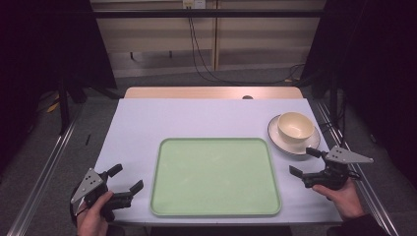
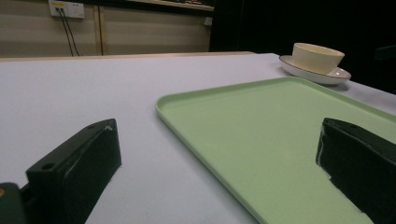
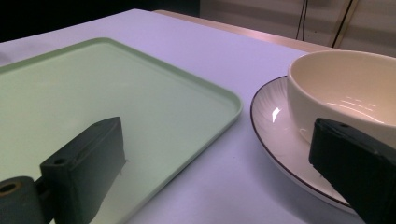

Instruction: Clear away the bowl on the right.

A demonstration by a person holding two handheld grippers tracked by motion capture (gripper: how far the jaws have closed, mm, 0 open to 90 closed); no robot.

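Observation:
A pale green tray (image 1: 215, 206) lies bare at the table's front centre; its near corner rim (image 2: 161, 105) and its right corner (image 3: 231, 100) show in the gripper views. A cream bowl (image 1: 295, 126) sits on a white saucer (image 1: 278, 138) with a dark rim, at the tray's back right; bowl (image 2: 317, 57) and saucer (image 2: 299, 70) appear far off, bowl (image 3: 345, 88) and saucer (image 3: 275, 126) close up. My left gripper (image 1: 126, 178) is open by the tray's front left corner. My right gripper (image 1: 304, 162) is open just in front of the saucer, holding nothing.
The table (image 1: 147, 123) has a light lilac top with a wooden strip along its far edge. Metal rails run along both sides. Cables hang down the wall cabinet behind. Open tabletop lies left of and behind the tray.

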